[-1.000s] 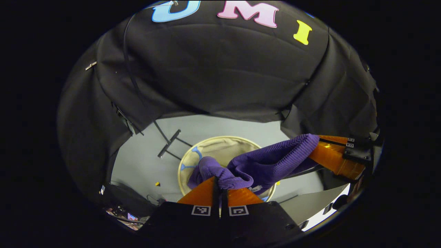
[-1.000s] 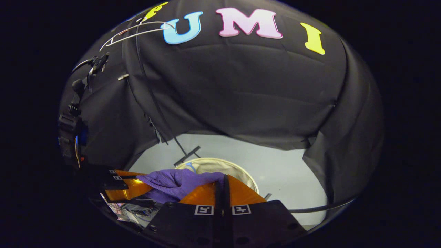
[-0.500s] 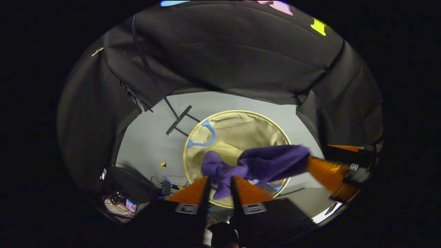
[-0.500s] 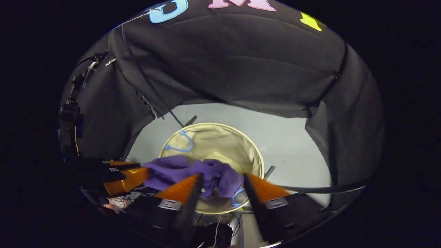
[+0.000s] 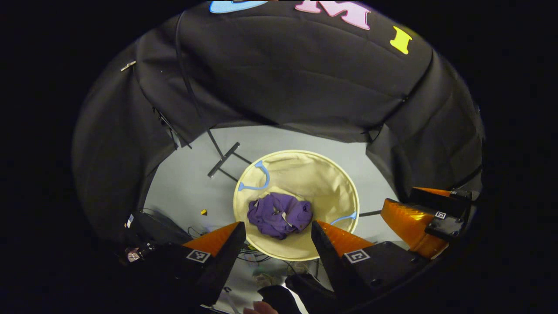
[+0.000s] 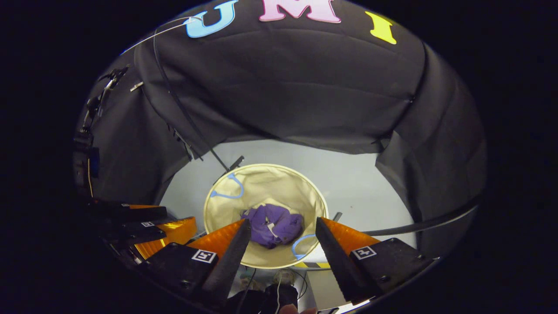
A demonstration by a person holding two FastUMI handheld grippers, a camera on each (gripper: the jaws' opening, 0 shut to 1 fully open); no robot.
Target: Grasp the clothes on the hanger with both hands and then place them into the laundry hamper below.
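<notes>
A purple knitted garment (image 5: 279, 215) lies crumpled at the bottom of the round beige hamper (image 5: 331, 183), which has blue handles; the same garment (image 6: 272, 225) and hamper (image 6: 266, 183) also show in the right gripper view. My left gripper (image 5: 277, 227) hangs above the hamper, open, with nothing between its orange fingers. Over the same hamper, my right gripper (image 6: 282, 225) is open and empty as well. The right gripper (image 5: 418, 218) appears at the right of the left gripper view. At the left of the right gripper view is the left gripper (image 6: 150, 226).
The hamper stands on a pale grey floor (image 5: 187, 183). A black stand foot (image 5: 223, 159) with its pole rises at the back left of the hamper. Cables and equipment (image 5: 148, 242) lie at the floor's left edge. Black cloth walls enclose the booth.
Both grippers have gone from shut on the purple garment to open. The garment has dropped from between them into the hamper.
</notes>
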